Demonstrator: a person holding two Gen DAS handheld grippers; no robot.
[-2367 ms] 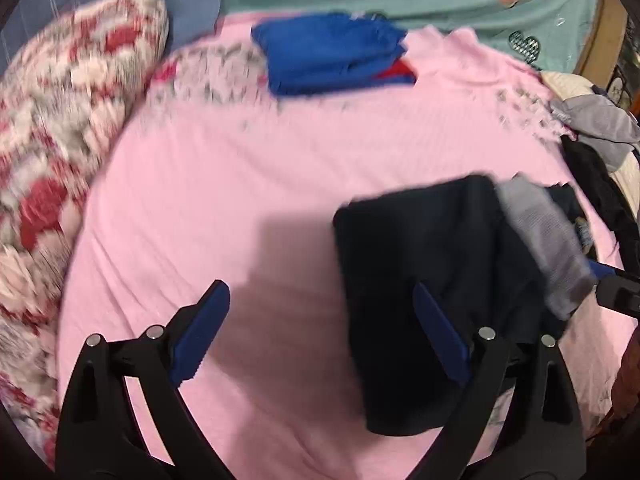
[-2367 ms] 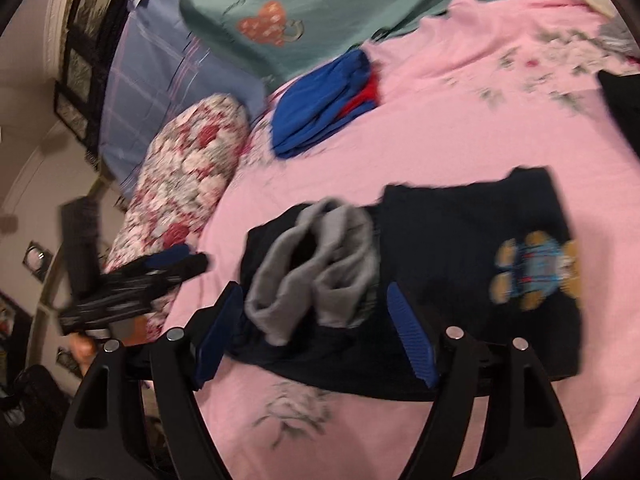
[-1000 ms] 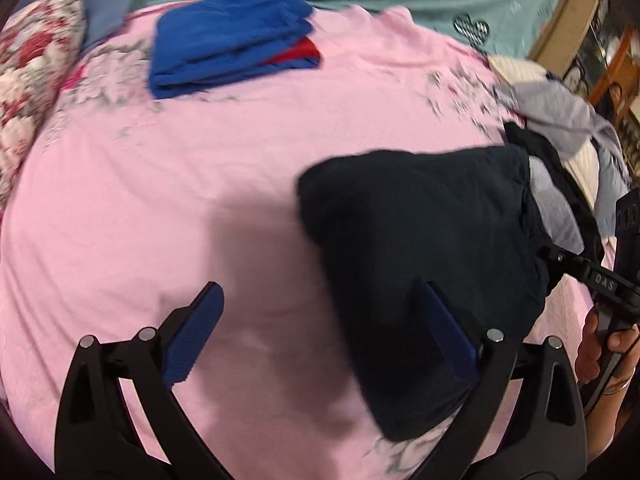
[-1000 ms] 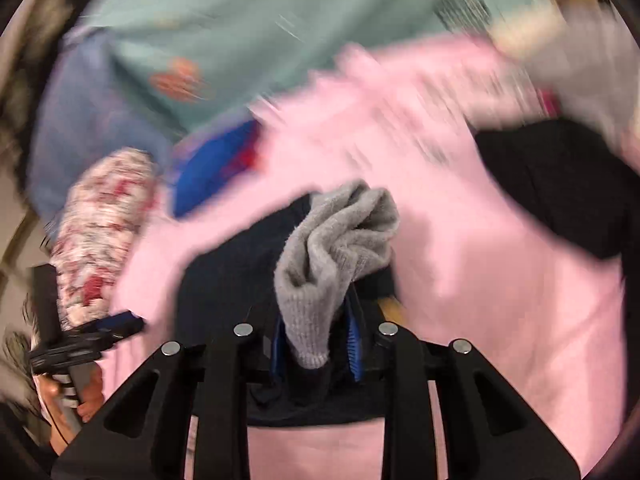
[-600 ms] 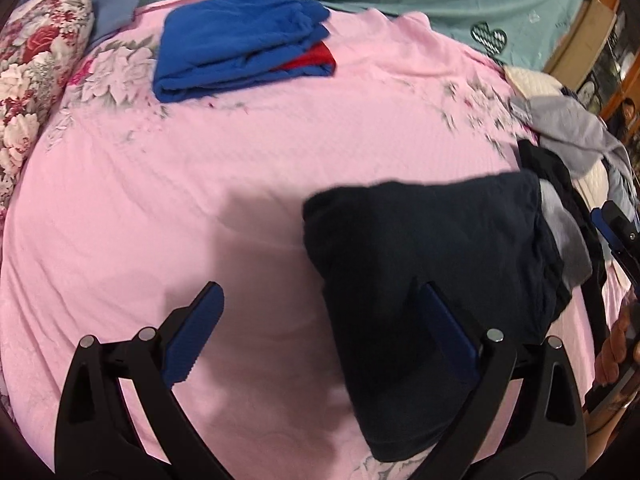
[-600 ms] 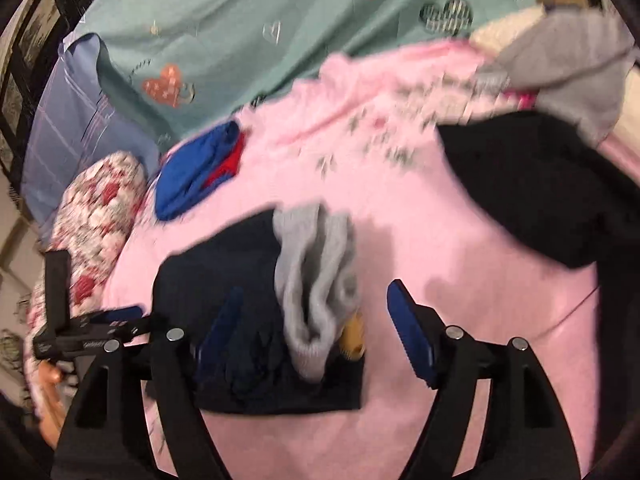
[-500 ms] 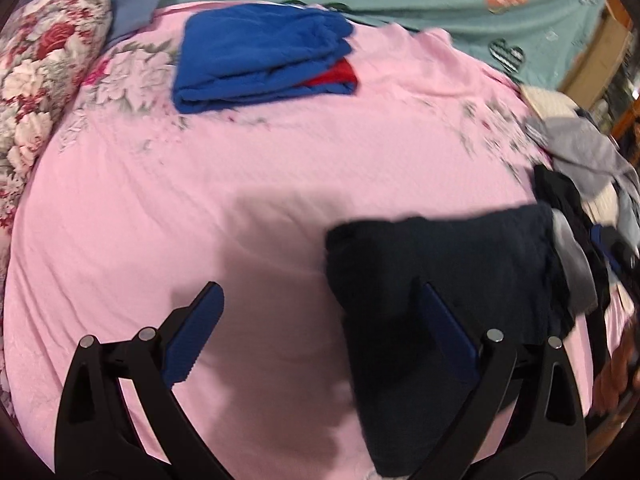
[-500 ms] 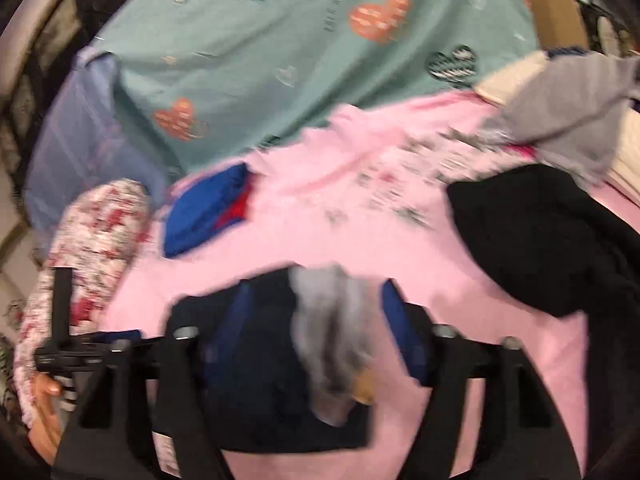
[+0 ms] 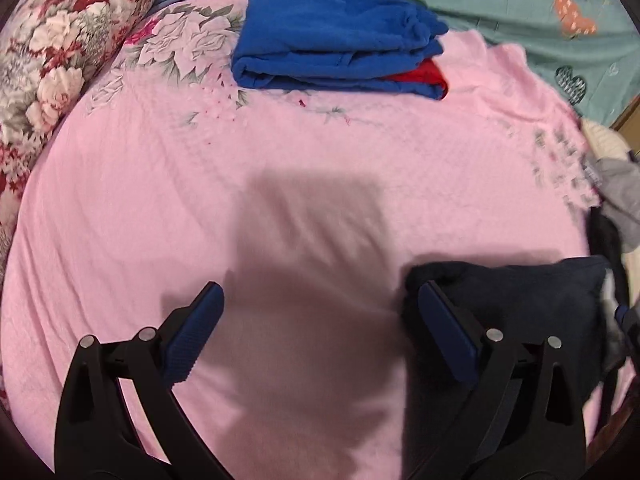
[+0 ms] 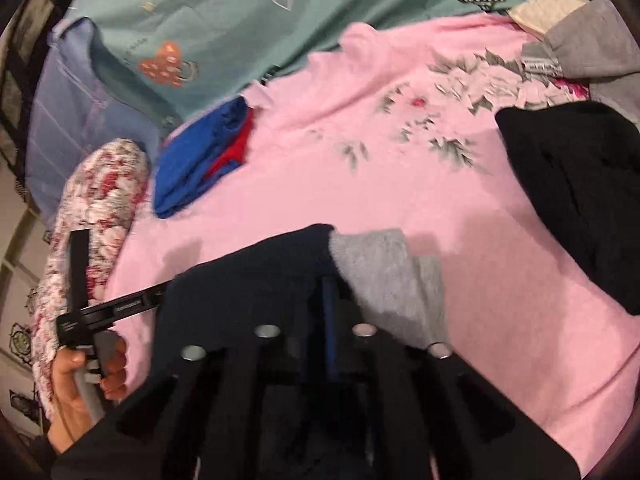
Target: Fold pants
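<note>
- On the pink bedspread [image 9: 320,168], the folded navy pants [image 10: 248,292] lie as a compact bundle, grey cuffs [image 10: 388,272] on the side toward the black garment [image 10: 580,184].
- Right gripper [image 10: 328,320]: my jaws are pressed together on the near edge of the bundle.
- Left gripper [image 9: 320,328]: my jaws stand wide apart over bare spread, holding nothing, the bundle just beside my right finger.
- Step, as I judge it: folding looks finished; carrying is in hand.
- Next move likely calls for a firm pinch through all layers and a level transfer toward the blue folded stack [image 9: 340,36].
</note>
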